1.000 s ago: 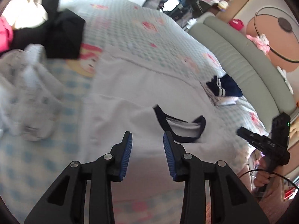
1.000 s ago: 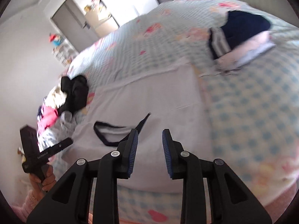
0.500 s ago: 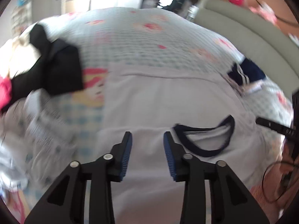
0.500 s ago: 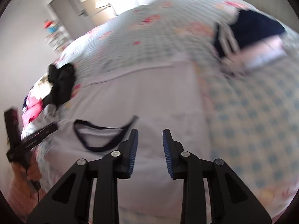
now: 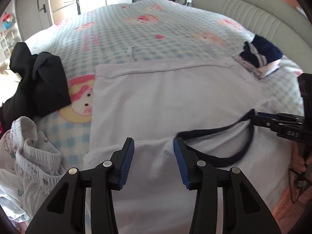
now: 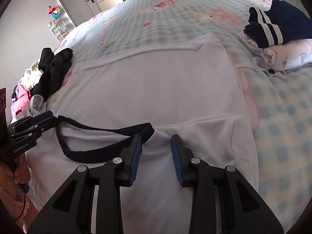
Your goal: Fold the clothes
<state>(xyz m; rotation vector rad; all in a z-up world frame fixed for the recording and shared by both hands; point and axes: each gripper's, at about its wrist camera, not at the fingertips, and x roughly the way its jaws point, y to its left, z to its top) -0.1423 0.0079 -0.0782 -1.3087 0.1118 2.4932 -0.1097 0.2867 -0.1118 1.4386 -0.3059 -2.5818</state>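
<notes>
White navy-collared cotton T-shirt [image 5: 171,101] flat on checked bed cover [image 5: 120,29], sleeves folded in; left gripper [image 5: 154,156] jaws opening, right gripper [image 6: 156,152] parted, both astride shoulders, nothing clamped (folded pile [image 6: 276,31] at 2 o'clock); lengthwise fold pending.

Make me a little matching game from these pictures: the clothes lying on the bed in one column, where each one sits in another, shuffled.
Things:
1. white T-shirt with a navy collar
2. crumpled black garment
3. folded navy garment with white stripes
4. white printed garment with a gathered waistband

Places:
A. on top of a small pile of folded clothes, toward the grey headboard
B. spread flat in the middle of the checked bedspread
C. bunched at the bed's near edge, left in the left wrist view
D. beside the T-shirt's far left corner

Pairs: 1-B, 2-D, 3-A, 4-C
</notes>
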